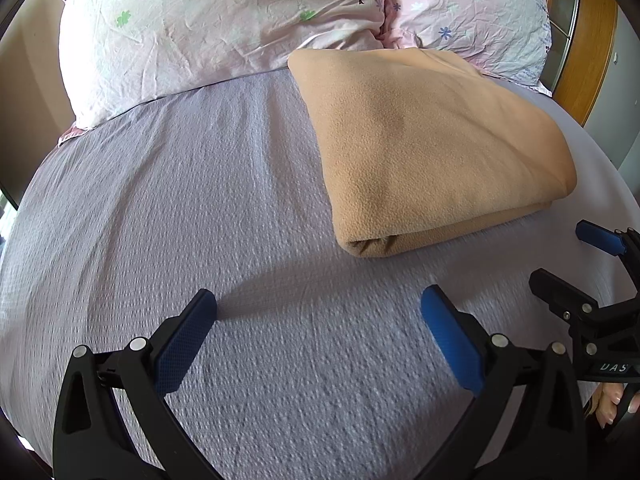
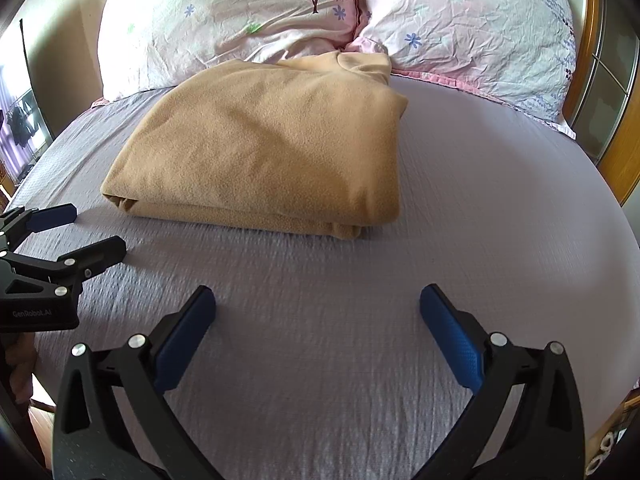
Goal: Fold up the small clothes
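Hovering low over the bed [image 2: 500,184], both grippers sit w/ jaws spread wide and nothing between the blue pads. Left gripper [image 1: 318,312] is over bare grey sheet; right gripper [image 2: 318,308] is just beside it on the right, same height approx, also over bare sheet. Each shows at the edge of the other's view.

Next out: the tan fleece [image 2: 264,148], already folded into a thick rectangle, lying flat on the sheet, apart from both grippers. Its folded edge faces them; the collar end looks to touch the pillows [image 2: 240,12] at the far end, though I can't be sure of contact.

Judgement: folding looks done or nearly so, maybe one more fold or a tidy-up left.

Risks from here:
- Pinching only the top layer at the near edge would peel the stack open, since the layers are loose and fleece slides on itself.
- Jaws dipping too low could grab the sheet along w/ the fleece and drag it into wrinkles.
- Uneven lift, one side ahead of the other, would skew the fold.
- Pushing it back could bunch the collar vs the pillows.
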Demonstrator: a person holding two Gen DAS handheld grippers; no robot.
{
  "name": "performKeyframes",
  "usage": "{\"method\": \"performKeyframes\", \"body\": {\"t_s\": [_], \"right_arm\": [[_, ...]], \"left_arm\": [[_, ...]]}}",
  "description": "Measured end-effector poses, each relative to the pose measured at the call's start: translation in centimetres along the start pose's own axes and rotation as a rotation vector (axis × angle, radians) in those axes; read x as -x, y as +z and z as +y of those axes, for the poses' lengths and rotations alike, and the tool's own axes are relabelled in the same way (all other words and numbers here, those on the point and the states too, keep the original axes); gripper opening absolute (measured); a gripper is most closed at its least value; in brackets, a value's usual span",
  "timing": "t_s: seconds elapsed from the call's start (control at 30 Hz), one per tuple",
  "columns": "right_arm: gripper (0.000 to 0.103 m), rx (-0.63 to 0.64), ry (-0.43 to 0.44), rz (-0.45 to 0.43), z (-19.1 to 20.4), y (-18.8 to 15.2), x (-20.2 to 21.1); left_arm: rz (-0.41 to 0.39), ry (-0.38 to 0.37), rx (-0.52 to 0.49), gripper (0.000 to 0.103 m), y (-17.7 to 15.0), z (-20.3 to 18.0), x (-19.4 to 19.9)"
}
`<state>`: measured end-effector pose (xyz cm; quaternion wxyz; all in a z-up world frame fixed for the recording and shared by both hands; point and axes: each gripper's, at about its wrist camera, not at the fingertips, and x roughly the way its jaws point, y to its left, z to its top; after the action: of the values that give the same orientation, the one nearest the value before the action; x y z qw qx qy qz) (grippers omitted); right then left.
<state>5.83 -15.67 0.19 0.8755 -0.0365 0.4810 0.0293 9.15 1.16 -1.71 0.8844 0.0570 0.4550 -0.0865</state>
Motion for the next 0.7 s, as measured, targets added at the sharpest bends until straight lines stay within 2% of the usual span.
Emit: {"method": "performKeyframes", "body": {"t_s": [0.7], "right_arm": [[0.101, -0.005, -0.004, -0.001, 0.18, -0.02, 0.05]], "left_arm": [[0.0, 0.0, 0.0, 0.102, 0.01, -0.03, 0.0]]}}
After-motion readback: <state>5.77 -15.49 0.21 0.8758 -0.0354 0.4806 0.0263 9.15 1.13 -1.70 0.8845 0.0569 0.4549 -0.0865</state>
